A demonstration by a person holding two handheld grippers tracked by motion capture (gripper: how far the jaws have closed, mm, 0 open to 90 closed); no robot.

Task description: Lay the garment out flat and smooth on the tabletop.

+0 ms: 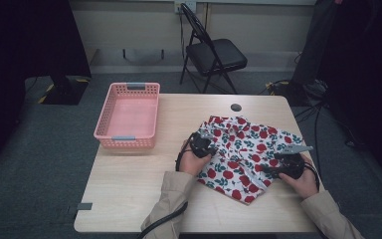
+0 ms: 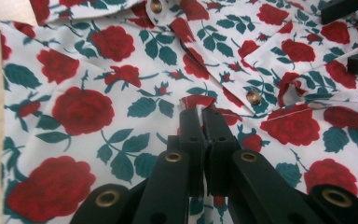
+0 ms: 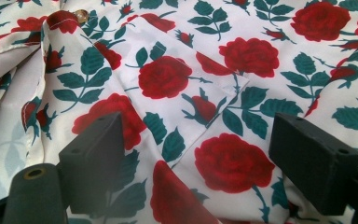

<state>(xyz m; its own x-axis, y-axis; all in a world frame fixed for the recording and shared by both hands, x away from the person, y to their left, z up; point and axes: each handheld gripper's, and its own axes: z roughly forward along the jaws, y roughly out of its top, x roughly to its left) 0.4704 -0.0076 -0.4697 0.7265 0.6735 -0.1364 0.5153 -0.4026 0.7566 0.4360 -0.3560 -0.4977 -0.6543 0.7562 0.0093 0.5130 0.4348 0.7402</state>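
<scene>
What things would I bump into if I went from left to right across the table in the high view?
Pink basket → left gripper, shut on the rose-print shirt → right gripper, open over the shirt's right side.

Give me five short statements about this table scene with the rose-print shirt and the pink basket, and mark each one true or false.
1. The left gripper is shut on a pinch of the rose-print shirt. True.
2. The right gripper is clamped on the shirt. False: its jaws stand wide apart over the fabric with nothing between them.
3. The pink basket has the shirt inside it. False: the basket is empty, and the shirt lies on the table to its right.
4. A black folding chair stands beyond the far edge of the table. True.
5. The shirt is neatly folded into a square. False: it lies rumpled, its brass-coloured buttons showing.
</scene>
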